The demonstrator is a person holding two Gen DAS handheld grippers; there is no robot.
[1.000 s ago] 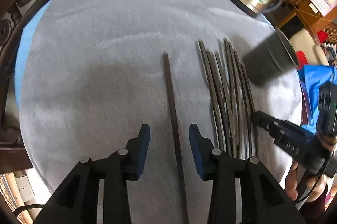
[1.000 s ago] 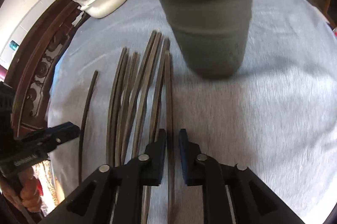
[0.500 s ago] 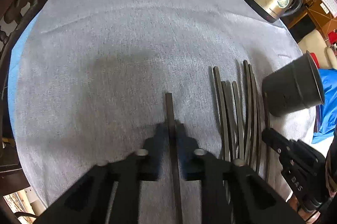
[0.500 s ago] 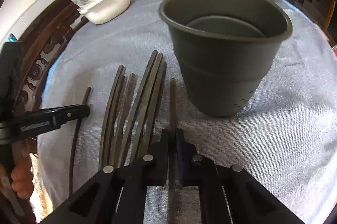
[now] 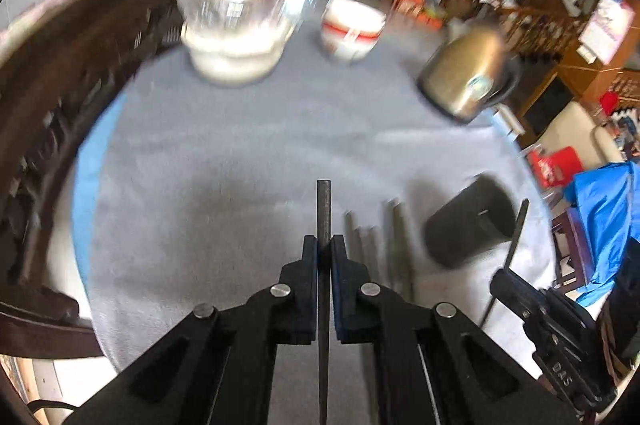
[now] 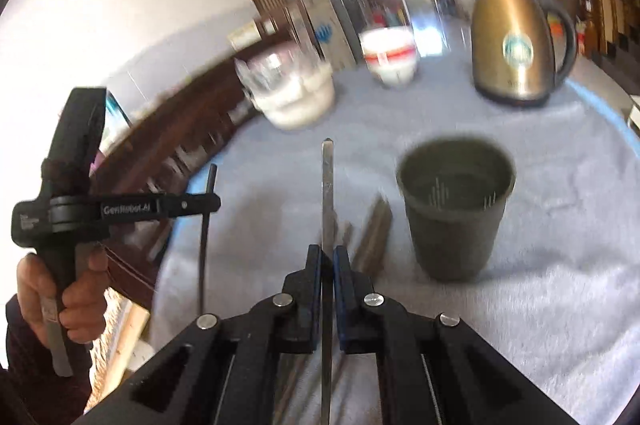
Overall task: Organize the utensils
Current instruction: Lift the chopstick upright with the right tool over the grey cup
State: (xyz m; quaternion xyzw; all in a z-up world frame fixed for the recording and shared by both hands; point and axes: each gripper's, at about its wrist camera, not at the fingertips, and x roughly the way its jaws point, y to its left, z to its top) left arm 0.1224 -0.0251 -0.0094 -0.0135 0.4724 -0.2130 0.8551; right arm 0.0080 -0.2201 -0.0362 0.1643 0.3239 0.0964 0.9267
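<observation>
My left gripper is shut on a dark chopstick and holds it lifted, pointing forward above the grey tablecloth. My right gripper is shut on another chopstick, also lifted. Several more chopsticks lie on the cloth; they also show in the right wrist view. A dark grey cup stands upright to the right of them; it also shows in the left wrist view. The left gripper with its chopstick shows in the right wrist view, the right gripper in the left wrist view.
A white bowl with a plastic bag, a red-banded bowl and a gold kettle stand at the far side of the round table. A dark wooden chair back runs along the left edge. The view is blurred by motion.
The left gripper closed on the single chopstick, and both grippers lifted their chopsticks off the cloth and tilted upward, so the room beyond the table is in view.
</observation>
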